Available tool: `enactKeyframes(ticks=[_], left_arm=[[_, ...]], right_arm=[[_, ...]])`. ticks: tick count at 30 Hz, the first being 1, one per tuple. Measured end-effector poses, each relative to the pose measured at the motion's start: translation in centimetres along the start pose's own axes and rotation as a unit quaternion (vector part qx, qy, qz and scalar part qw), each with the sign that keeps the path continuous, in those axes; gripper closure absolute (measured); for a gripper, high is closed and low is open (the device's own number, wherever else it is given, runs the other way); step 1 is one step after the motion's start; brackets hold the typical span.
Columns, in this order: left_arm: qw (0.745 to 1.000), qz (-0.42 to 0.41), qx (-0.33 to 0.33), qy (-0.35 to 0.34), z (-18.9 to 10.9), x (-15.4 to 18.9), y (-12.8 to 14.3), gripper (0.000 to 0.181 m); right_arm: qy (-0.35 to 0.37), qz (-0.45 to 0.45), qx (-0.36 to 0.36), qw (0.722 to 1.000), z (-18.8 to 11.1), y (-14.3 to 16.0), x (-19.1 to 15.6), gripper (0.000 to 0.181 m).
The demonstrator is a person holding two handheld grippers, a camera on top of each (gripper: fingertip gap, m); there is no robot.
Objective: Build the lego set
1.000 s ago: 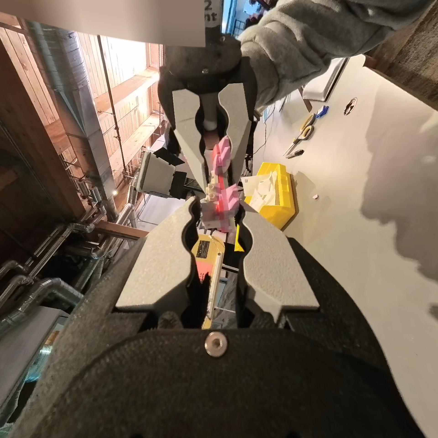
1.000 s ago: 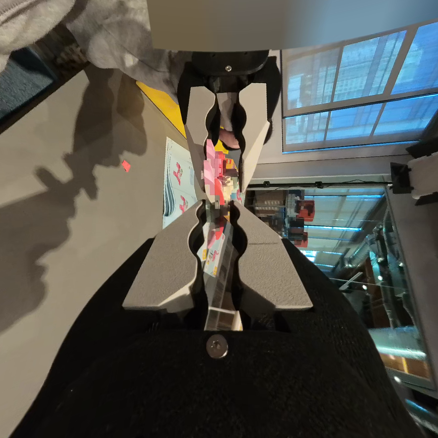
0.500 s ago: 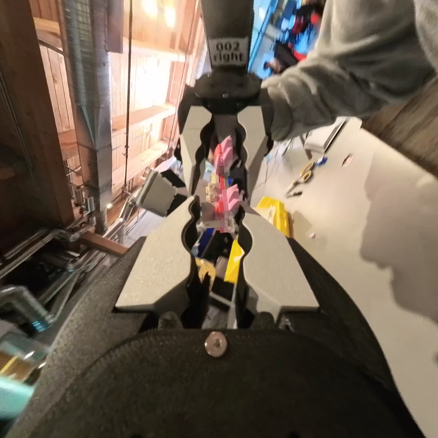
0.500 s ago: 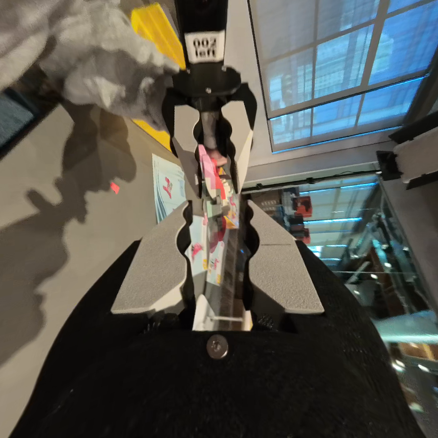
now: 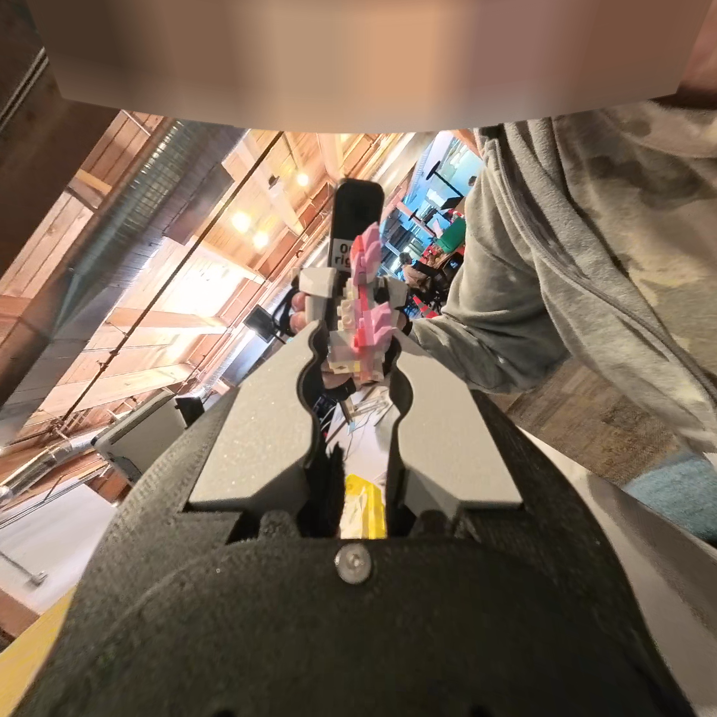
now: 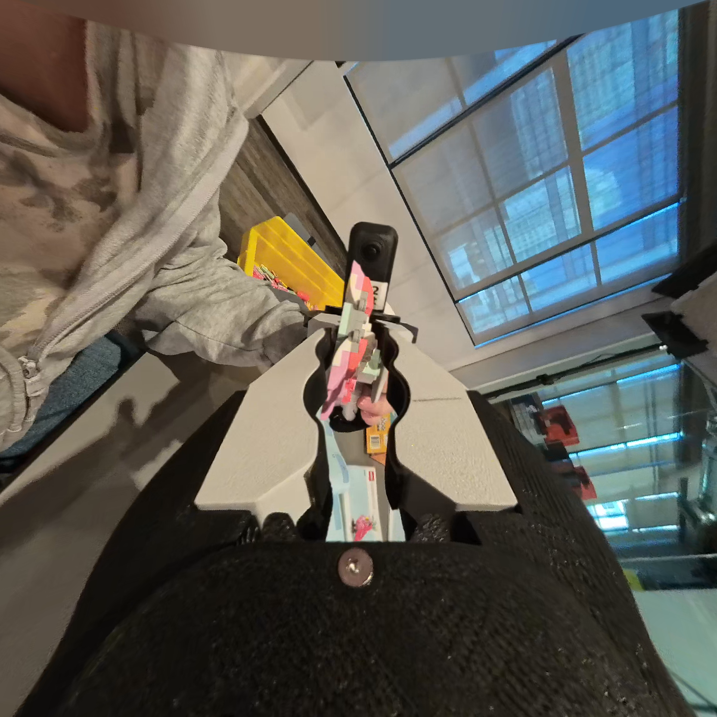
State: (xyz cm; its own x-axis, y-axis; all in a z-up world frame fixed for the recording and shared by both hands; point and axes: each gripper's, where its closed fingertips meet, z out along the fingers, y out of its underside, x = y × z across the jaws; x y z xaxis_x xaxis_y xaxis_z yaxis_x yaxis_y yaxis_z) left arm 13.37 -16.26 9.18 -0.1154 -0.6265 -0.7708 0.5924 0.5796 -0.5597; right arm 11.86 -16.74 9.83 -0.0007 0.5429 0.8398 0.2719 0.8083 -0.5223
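Both tools tilted upward since earlier | left tool [image 5: 355, 341] and right tool [image 6: 355, 341] each clenched on lego model [image 5: 362, 310]

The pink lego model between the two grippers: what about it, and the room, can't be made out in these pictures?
- Left wrist view: the lego model hides the far gripper's jaws, so its grip is unclear.
- Right wrist view: the model's lower end sits behind the near jaws.
- Right wrist view: the yellow bin is partly covered by a grey sleeve.
- Both views: a blurred patch covers the top edge.
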Motion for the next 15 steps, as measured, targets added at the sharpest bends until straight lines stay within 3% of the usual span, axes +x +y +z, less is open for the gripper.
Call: enactKeyframes(ticks=[15], left_arm=[[0.997, 0.043, -0.029, 0.059, 0.9, 1.7, -0.7, 0.153]], right_arm=[[-0.052, -0.013, 0.026, 0.998, -1.0, -1.0, -2.0, 0.162]])
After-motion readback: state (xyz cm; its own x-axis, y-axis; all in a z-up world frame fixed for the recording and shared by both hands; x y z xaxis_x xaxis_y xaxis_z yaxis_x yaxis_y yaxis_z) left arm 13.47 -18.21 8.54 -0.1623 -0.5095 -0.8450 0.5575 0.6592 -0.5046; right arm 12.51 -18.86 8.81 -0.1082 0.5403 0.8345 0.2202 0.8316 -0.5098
